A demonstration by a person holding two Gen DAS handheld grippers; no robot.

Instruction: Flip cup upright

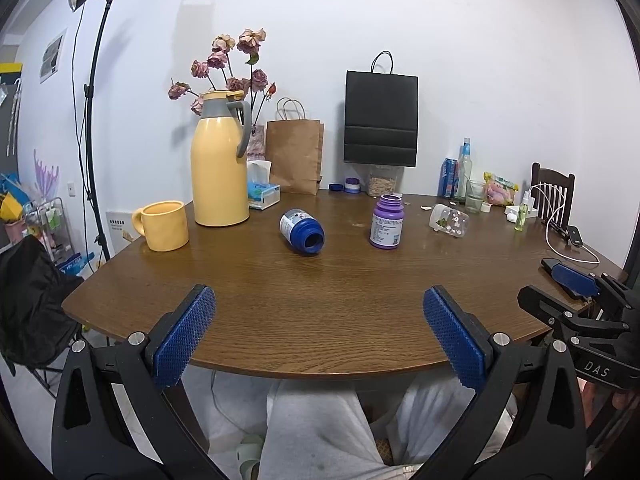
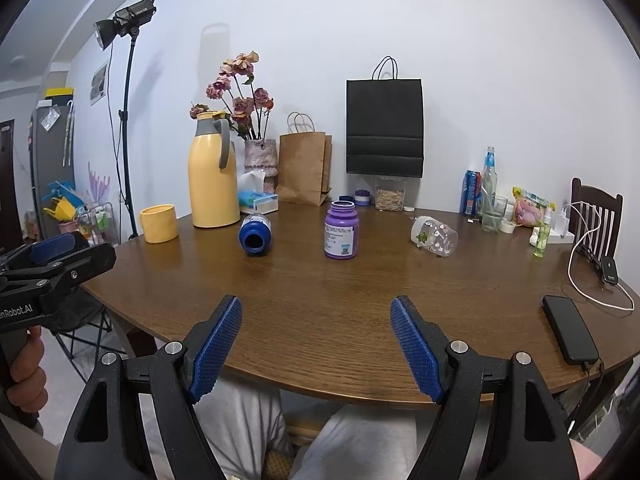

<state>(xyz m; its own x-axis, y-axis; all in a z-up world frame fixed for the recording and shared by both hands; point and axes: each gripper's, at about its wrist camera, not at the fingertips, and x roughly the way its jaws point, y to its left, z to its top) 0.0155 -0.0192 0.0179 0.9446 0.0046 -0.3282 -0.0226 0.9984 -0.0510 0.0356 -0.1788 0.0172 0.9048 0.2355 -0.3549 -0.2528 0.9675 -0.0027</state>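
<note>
A yellow mug (image 1: 165,225) (image 2: 159,223) stands upright at the table's left edge, mouth up. A blue bottle (image 1: 302,231) (image 2: 255,235) lies on its side mid-table, open mouth toward me. A purple bottle (image 1: 386,221) (image 2: 341,230) stands upright to its right. A clear bottle (image 1: 449,220) (image 2: 434,235) lies on its side further right. My left gripper (image 1: 319,312) is open and empty over the near table edge. My right gripper (image 2: 316,320) is open and empty, also at the near edge.
A yellow thermos (image 1: 219,160), tissue box (image 1: 262,194), flower vase (image 2: 260,158), brown bag (image 1: 295,156) and black bag (image 1: 381,118) line the back. Drinks, a glass (image 2: 493,213) and snacks stand back right. A phone (image 2: 570,330) with cable lies near right. Wooden table (image 1: 320,304).
</note>
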